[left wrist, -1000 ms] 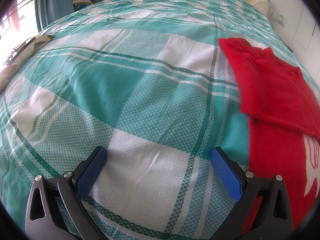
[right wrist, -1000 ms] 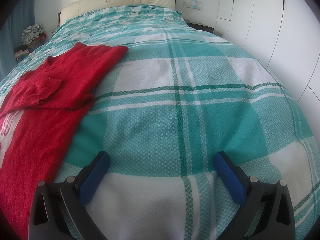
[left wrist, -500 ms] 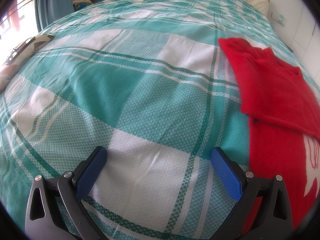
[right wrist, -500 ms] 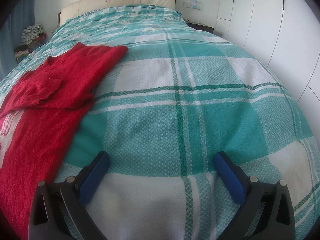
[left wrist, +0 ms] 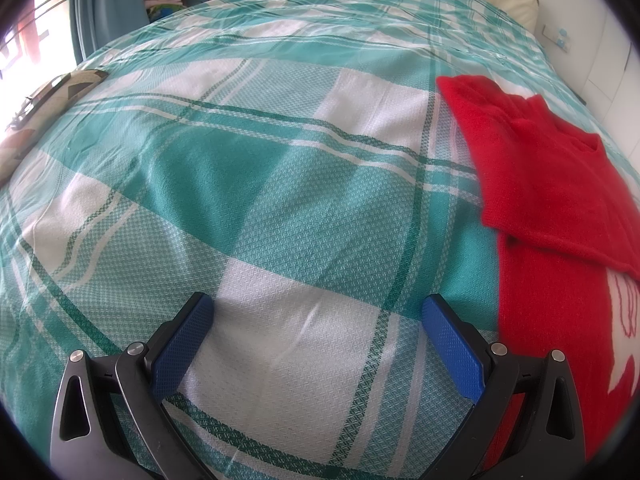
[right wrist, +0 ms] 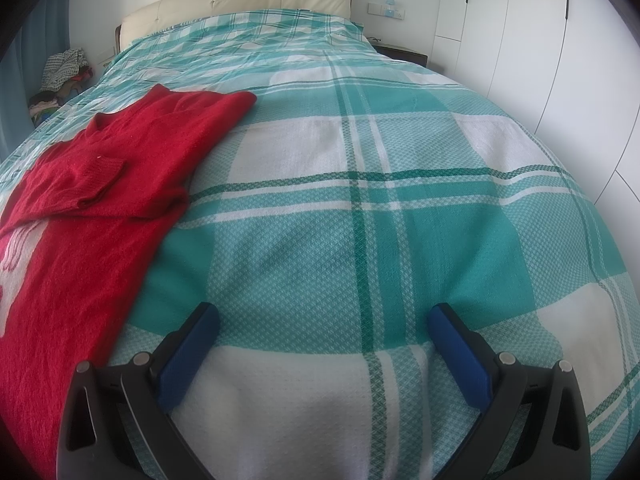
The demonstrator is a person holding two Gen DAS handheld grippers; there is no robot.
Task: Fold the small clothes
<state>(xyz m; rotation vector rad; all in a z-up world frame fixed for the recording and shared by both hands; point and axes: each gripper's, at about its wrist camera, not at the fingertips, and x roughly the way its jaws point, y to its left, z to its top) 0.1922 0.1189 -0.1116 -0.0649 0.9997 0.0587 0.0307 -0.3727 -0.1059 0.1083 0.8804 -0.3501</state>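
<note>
Red sweater (right wrist: 100, 208) lies flat on plaid bedspread (right wrist: 360, 200), between both grippers, sleeves folded across chest. Nothing changed in last second: sweater and tongs same place, so fold is paused. Left gripper (left wrist: 316, 320) wide, empty. Right gripper (right wrist: 324, 320) wide, empty. No containers visible; clothes pile (right wrist: 64, 72) beyond bed's far corner.
</note>
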